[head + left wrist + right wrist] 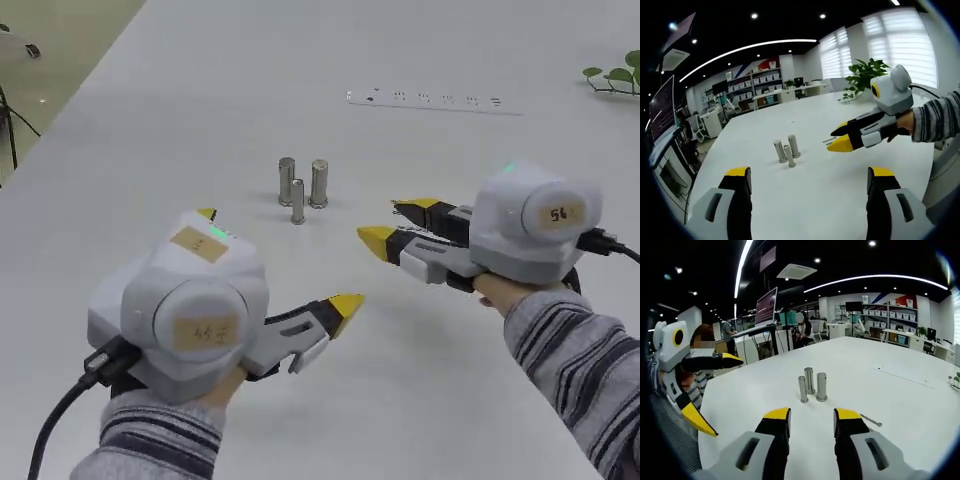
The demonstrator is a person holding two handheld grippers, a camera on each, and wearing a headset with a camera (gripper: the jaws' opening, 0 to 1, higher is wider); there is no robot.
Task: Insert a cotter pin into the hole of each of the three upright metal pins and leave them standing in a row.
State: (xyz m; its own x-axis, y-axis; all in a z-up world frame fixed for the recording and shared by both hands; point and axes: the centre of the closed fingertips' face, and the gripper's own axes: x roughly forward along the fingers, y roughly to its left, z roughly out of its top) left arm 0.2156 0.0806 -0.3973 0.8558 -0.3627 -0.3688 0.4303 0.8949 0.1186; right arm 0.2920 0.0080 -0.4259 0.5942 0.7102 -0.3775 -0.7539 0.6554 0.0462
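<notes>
At the middle of the white table [200, 90], three short, silvery, cylindrical metal pins [297, 195] stand upright in a tight cluster. Two are side by side and the third is just in front of them, so they form a triangle and not a row. In the right gripper view the same metal pins [809, 381] rise just beyond that gripper's yellow tips, and no cotter pin crosses any of them, though the holes are too small to make out.

The left gripper [277, 258] hovers near the person's side of the table, well short of the pins. Its yellow-tipped jaws are spread wide with nothing between them, and its own view [809, 172] shows the same.

The right gripper [395, 222] is held off to the right of the cluster and points toward it. Its jaws are parted by a narrower gap and are likewise empty [812, 417].

A thin, silvery sliver of metal [871, 420] lies flat on the table just beside the right jaw. It is probably a cotter pin, but it is too slight to be sure.

A long white power strip [430, 100] lies farther back.

As a judgement, the task stands at its very start. No pin appears fitted, nothing is gripped, and three insertions and the lining-up are left.
</notes>
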